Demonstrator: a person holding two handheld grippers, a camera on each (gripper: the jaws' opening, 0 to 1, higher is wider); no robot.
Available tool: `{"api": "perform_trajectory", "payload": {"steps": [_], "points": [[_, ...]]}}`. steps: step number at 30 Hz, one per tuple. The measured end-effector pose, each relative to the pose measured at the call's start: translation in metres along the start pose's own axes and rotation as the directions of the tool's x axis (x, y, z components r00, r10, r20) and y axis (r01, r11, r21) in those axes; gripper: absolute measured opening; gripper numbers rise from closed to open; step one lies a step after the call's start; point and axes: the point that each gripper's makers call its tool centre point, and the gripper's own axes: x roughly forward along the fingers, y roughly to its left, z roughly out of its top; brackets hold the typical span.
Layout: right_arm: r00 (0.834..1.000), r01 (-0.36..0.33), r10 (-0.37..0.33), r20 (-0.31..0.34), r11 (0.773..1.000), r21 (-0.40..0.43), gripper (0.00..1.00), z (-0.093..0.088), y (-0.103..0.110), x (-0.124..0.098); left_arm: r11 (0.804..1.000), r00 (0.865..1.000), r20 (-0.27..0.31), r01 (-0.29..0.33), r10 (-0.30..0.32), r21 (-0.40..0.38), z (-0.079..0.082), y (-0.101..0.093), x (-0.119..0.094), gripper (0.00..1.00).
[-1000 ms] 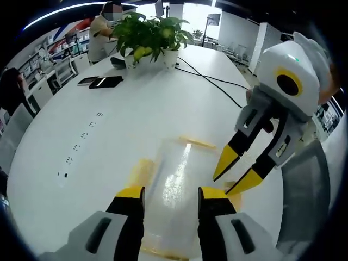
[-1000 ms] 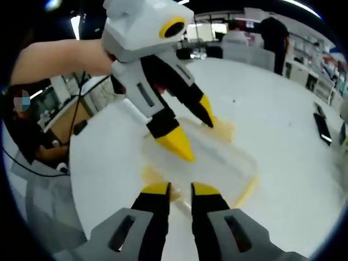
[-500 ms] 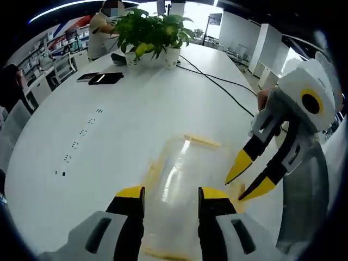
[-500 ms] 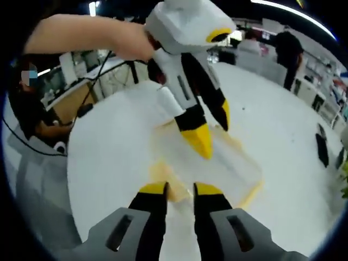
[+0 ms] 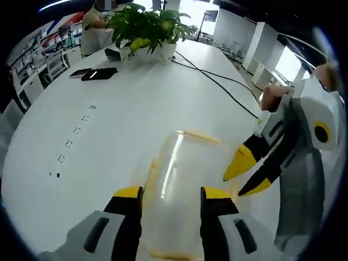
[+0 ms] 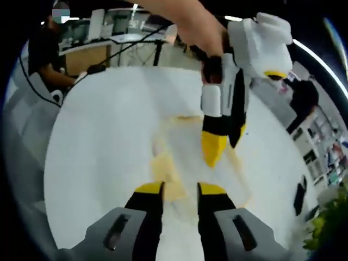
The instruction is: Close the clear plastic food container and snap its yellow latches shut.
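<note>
The clear plastic container (image 5: 185,174) lies on the white table (image 5: 109,125), its lid on top, with yellow latches (image 5: 198,136) at its edges. My left gripper (image 5: 172,197) is open and hovers just over the container's near end. It points straight down over the box's middle in the right gripper view (image 6: 220,144). My right gripper (image 6: 180,189) is open, and a yellow side latch (image 6: 163,169) lies just ahead of its left jaw. It reaches in beside the container's right edge in the left gripper view (image 5: 247,174).
A potted plant (image 5: 147,27), dark phones (image 5: 98,73) and a black cable (image 5: 217,81) lie at the table's far end. A person (image 6: 46,54) sits at a desk past the table edge. Dark items (image 6: 299,197) lie far right.
Both cameras shifted. The right gripper's jaws have spread a little wider. Seen from the right, the left gripper has swung upright over the container; the right gripper has sunk lower beside it.
</note>
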Motion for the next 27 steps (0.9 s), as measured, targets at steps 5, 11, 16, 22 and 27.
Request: {"api": "perform_trajectory", "payload": {"steps": [5,11,16,22,27], "points": [[1.0,0.005,-0.005,-0.001,0.995,-0.1,0.22,0.001,0.0,0.005,0.999,0.999,-0.009,0.047,-0.046,0.021,0.003,-0.003,0.004,0.37],[1.0,-0.009,0.01,0.0,0.99,-0.144,0.25,0.004,-0.001,0.01,0.994,0.993,-0.038,0.109,-0.108,0.026,0.003,-0.006,0.007,0.37],[1.0,-0.028,0.028,-0.002,0.986,-0.164,0.27,0.006,-0.001,0.013,0.985,0.983,-0.084,0.166,-0.161,0.052,0.003,-0.011,0.009,0.4],[0.998,-0.062,0.061,-0.012,0.983,-0.173,0.29,0.008,-0.001,0.015,0.974,0.974,-0.124,0.201,-0.188,0.107,0.003,-0.02,0.01,0.42],[0.996,-0.084,0.082,-0.021,0.974,-0.212,0.28,0.007,-0.002,0.014,0.972,0.969,-0.158,0.208,-0.19,0.111,0.005,-0.016,0.011,0.43]]}}
